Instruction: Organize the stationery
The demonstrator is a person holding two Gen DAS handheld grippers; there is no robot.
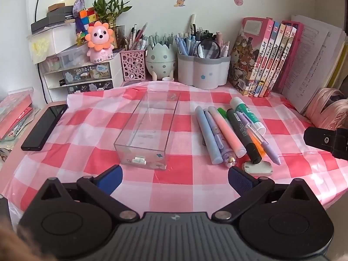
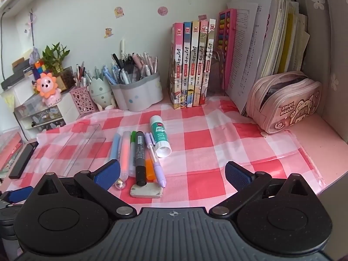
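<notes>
Left wrist view: the left tool (image 1: 175, 179) hangs over the near edge of the tabletop (image 1: 189, 180), its blue pads spread wide and holding nothing, touching nothing. Toward the left edge lies a black phone (image 1: 44, 127). Just ahead of the tool, mid-tabletop, stands a clear plastic box (image 1: 148, 130), long side running toward the far edge. To its right the stationery lies in a row, touching side by side: a blue pen (image 1: 206, 134), a pink highlighter (image 1: 227, 131), a black marker (image 1: 243, 136), a purple pen (image 1: 260, 138) and a glue stick (image 1: 248, 115). A white eraser (image 1: 257, 167) sits at the near end of the row, under the marker's tip. At the right edge the right tool (image 1: 326, 140) shows only in part.

Right wrist view: the right tool (image 2: 173, 175) is likewise spread wide and empty, above the near edge, with the eraser (image 2: 146, 191) between its pads. A pink pencil case (image 2: 285, 102) rests in the far right corner.
</notes>
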